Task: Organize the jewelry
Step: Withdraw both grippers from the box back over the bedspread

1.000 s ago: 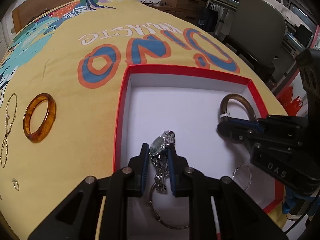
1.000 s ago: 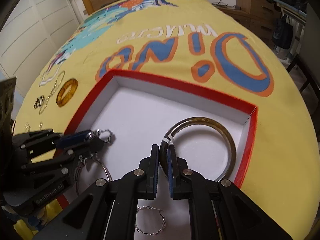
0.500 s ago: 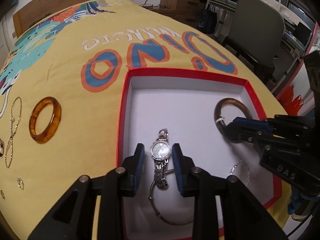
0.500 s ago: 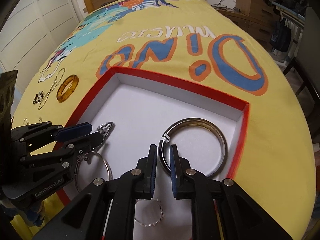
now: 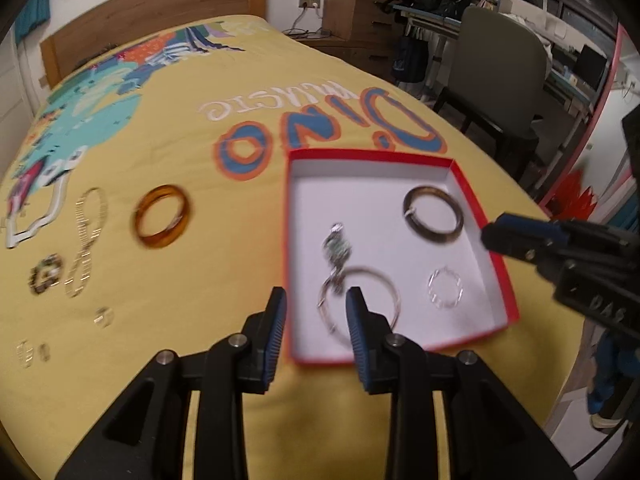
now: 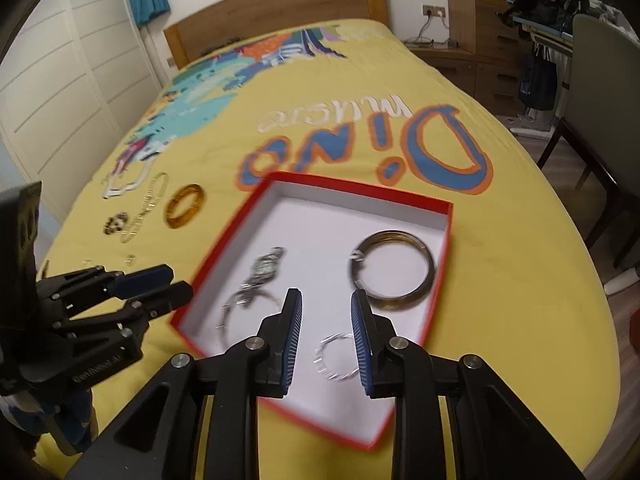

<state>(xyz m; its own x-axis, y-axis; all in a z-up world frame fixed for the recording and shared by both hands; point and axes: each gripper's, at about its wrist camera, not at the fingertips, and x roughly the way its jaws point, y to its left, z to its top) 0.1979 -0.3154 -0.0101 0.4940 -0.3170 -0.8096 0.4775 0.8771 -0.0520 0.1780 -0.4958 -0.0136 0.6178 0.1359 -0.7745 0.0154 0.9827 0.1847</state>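
A red box (image 5: 368,155) (image 6: 360,189) with a white inside lies on the yellow bedspread. In it rest a silver watch (image 5: 336,246) (image 6: 266,268), a dark brown bangle (image 5: 436,237) (image 6: 394,303), a thin silver hoop (image 5: 360,269) and a small twisted silver bracelet (image 5: 430,280) (image 6: 320,354). My left gripper (image 5: 316,300) hovers above the box's near left edge, its jaws opening with nothing between the pads. My right gripper (image 6: 326,296) hangs over the near side of the box, jaws also opening and holding nothing.
Left of the box, an amber bangle (image 5: 160,240) (image 6: 176,220), a gold chain (image 5: 86,248), a beaded piece (image 5: 44,278) and small rings (image 5: 103,316) lie on the bedspread. A grey chair (image 5: 500,68) and a desk stand past the bed's right edge.
The left gripper let go of the watch and the right gripper let go of the dark bangle. Both pulled back and up from the box, jaws wider.
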